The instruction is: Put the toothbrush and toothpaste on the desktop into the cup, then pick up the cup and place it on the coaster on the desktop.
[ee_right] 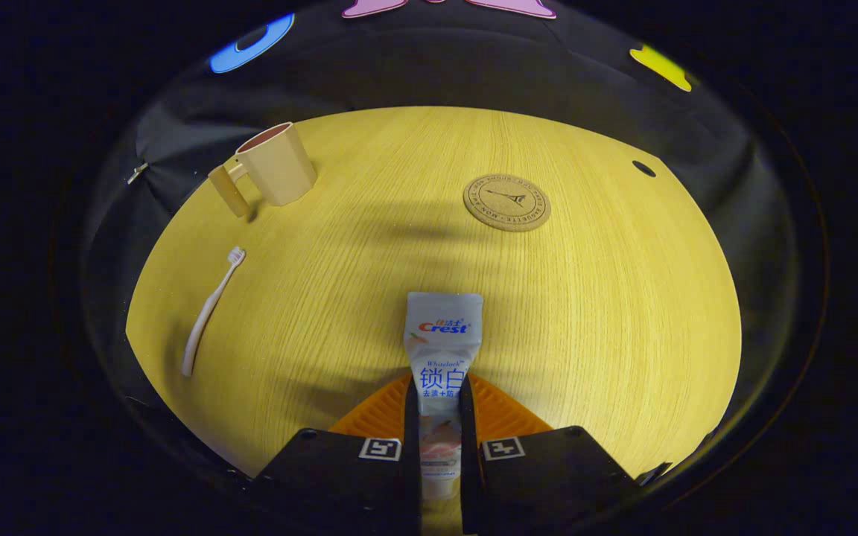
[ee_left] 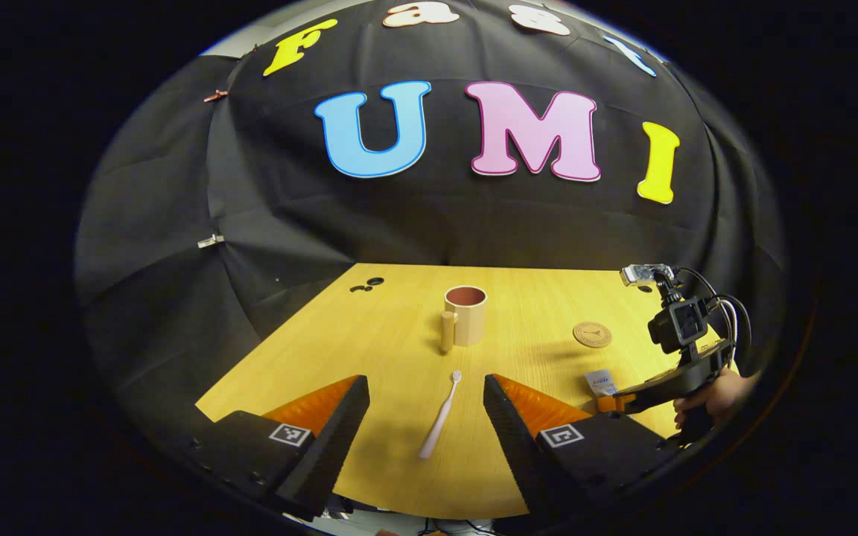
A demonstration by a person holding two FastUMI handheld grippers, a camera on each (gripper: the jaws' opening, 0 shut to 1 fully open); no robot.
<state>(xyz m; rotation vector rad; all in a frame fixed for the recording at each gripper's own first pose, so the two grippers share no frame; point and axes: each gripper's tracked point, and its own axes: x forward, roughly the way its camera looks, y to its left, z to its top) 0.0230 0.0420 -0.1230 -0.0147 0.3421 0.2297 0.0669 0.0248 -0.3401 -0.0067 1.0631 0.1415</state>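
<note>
Across the booth floor a yellow wood-grain desktop (ee_right: 608,313) is spread, and everything else is placed relative to the beige plastic cup with a side handle (ee_left: 465,316), which is stood upright near the desktop's far middle, its mouth open and its handle turned toward the left gripper view's camera. To the right of the cup, well apart from it, a round brown cork coaster (ee_right: 507,202) is laid flat and bare. Nearer than the cup, the left gripper (ee_left: 426,394) is held with its fingers wide apart, nothing touched by them. Between those fingers, just short of the cup, a slim white toothbrush (ee_left: 440,417) is laid with its bristle head pointed at the cup. Right of the cup and nearer than the coaster, the right gripper (ee_right: 440,432) is clamped on a white toothpaste tube (ee_right: 442,335), which is pressed from both sides.
</note>
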